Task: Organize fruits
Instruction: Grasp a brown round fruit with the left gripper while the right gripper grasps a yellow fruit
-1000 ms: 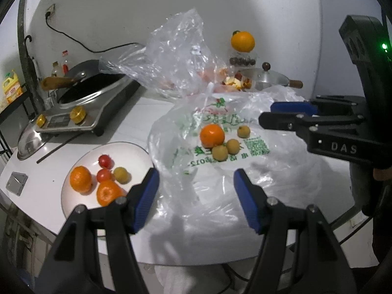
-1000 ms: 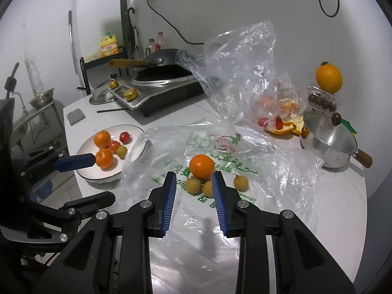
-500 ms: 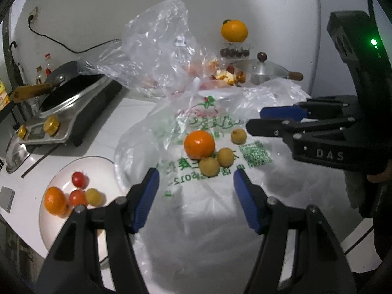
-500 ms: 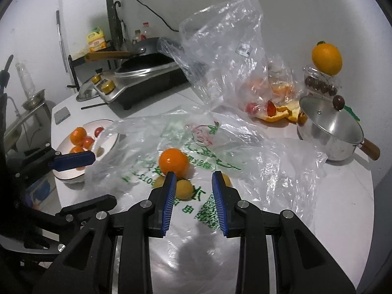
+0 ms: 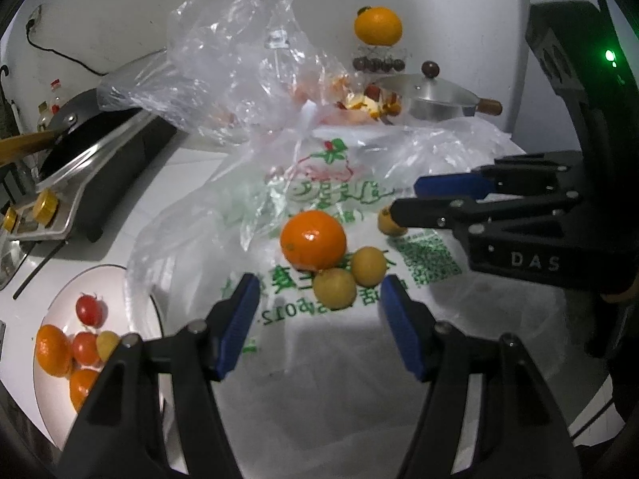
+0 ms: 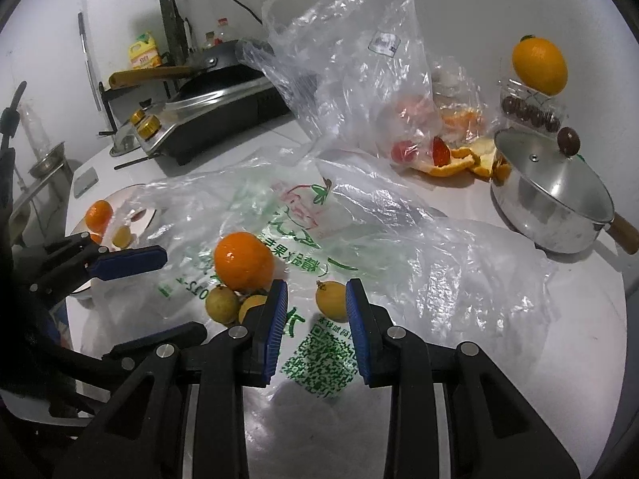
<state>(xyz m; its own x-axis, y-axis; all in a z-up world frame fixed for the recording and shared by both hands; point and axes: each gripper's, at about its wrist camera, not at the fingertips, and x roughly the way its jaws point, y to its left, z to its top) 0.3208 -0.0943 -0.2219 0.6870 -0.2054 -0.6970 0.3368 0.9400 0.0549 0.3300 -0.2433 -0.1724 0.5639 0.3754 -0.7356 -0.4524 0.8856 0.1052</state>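
An orange [image 5: 313, 239] and three small yellow fruits lie on a printed plastic bag [image 5: 343, 343]. My left gripper [image 5: 317, 307] is open, just short of two yellow fruits [image 5: 334, 288]. My right gripper [image 6: 316, 307] is open, its tips either side of the third yellow fruit [image 6: 330, 300]; it also shows in the left wrist view [image 5: 439, 195]. A white plate [image 5: 131, 299] at the left holds oranges, tomatoes and a yellow fruit. In the right wrist view the orange [image 6: 243, 260] sits left of my fingers.
A clear bag [image 6: 351, 80] with fruit and peel stands behind. A lidded steel pot [image 6: 555, 203] is at the right, with an orange [image 6: 540, 64] on a box behind it. A stove with a pan [image 6: 215, 99] is at the back left.
Both grippers have moved in closer to the fruit on the bag. The right gripper now has the lone yellow fruit between its tips. The plate has slid to the left edge of view.
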